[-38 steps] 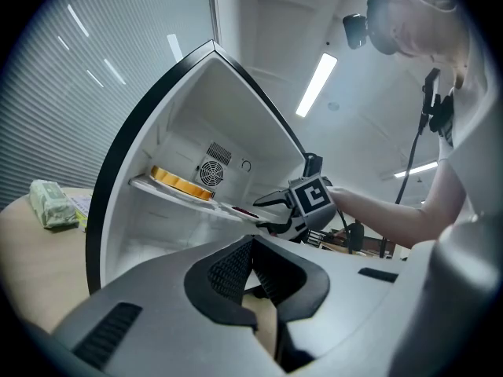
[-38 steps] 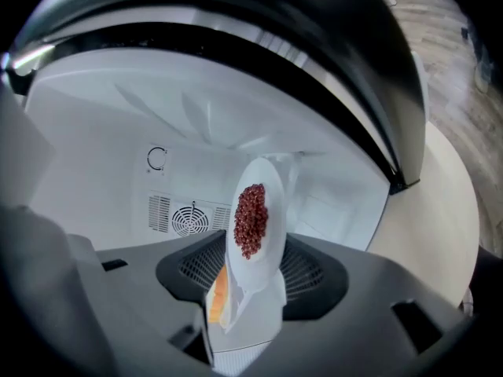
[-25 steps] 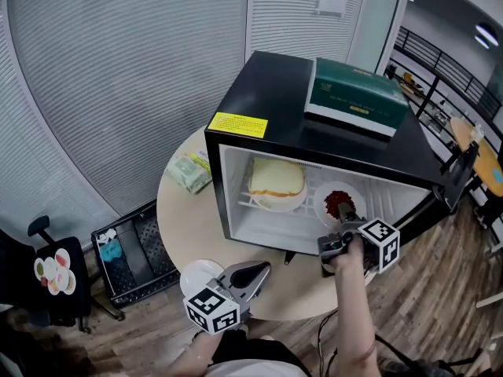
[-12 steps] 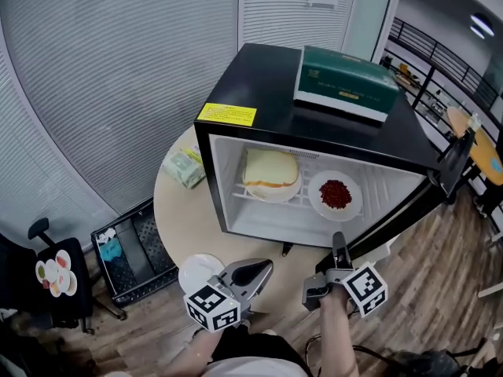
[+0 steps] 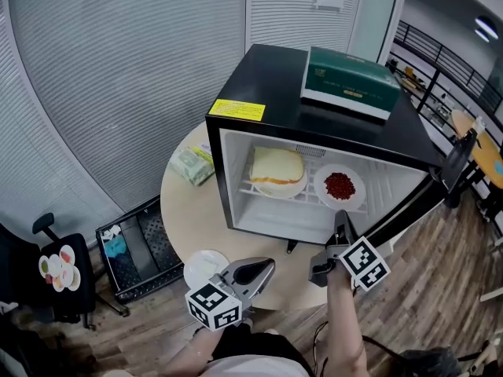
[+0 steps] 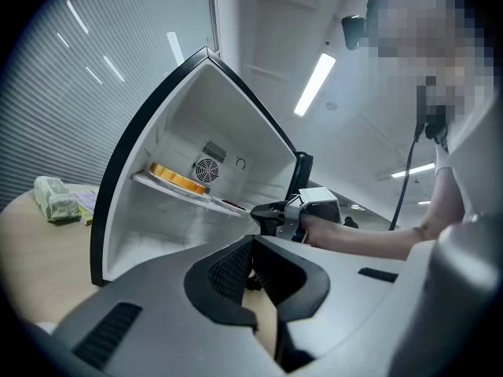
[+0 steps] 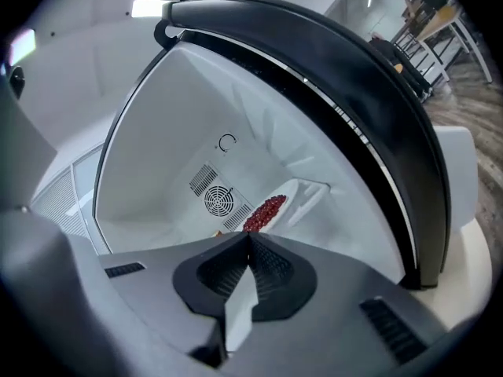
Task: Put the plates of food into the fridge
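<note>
White plates: bread plate [image 5: 277, 176], berry plate [image 5: 339, 187] in fridge [image 5: 267, 85]; seemingly done.
Mine: left gripper [image 5: 267, 265] closed, right gripper [image 5: 339, 221] just closed, both empty.

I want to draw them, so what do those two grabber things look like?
Both the left gripper and right gripper are grey plastic, tapering to two jaws lined with black ribbed pads. Each carries a white cube printed with black square markers.

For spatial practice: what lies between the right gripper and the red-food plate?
Head view: only bare fridge interior between the red-food plate and the right gripper, whose jaws just closed empty.
</note>
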`<state>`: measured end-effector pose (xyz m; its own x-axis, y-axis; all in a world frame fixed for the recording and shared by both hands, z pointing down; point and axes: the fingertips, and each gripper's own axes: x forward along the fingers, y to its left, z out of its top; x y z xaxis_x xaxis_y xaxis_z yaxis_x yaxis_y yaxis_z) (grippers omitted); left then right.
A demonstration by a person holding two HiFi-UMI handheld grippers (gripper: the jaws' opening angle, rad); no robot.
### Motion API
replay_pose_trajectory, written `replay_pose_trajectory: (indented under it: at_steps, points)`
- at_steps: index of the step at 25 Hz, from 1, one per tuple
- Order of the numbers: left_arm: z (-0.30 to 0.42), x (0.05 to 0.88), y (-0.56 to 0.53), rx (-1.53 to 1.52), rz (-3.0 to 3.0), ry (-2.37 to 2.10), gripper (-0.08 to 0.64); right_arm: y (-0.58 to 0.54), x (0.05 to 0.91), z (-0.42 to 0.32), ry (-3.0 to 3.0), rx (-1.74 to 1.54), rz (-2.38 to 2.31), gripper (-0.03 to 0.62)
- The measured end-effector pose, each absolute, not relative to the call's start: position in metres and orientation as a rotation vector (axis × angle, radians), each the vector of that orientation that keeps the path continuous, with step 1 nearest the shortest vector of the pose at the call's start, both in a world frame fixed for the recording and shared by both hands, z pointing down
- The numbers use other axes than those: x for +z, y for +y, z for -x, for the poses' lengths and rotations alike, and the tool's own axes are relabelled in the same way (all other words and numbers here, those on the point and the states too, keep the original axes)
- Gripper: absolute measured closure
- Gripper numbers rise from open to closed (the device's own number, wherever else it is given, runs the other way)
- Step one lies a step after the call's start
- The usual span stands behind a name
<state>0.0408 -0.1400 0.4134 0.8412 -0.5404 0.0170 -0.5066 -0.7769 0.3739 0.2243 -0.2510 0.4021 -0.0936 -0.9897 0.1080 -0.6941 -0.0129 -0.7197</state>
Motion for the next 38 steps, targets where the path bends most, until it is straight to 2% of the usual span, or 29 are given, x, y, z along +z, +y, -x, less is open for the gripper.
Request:
replay_pose_trajectory:
  at_steps: [9,17,21,27,36,38]
  points:
    - [-0.062,0.404,-0.139,-0.079,-2.751,-0.73,0.556,-0.219,0.403,-0.196,1.969,-0.825,1.711,0.586]
    - [-0.118,0.389,-0.129,-0.126,-2.809,-0.5,0.555,-0.158,0.417,-0.219,1.908,-0.802,1.805,0.586]
    - [-0.119,0.385,-0.128,-0.123,-2.812,-0.533,0.555,-0.139,0.42,-0.22,1.884,-0.84,1.817,0.586]
    - [-0.065,0.404,-0.122,-0.103,-2.736,-0.784,0.555,-0.124,0.456,-0.179,1.944,-0.974,1.738,0.586]
    - [0.056,0.443,-0.097,-0.042,-2.578,-1.113,0.555,-0.092,0.515,-0.076,1.979,-1.244,1.548,0.581]
    - [0.08,0.451,-0.093,-0.019,-2.577,-1.136,0.555,-0.086,0.525,-0.051,1.961,-1.315,1.498,0.557]
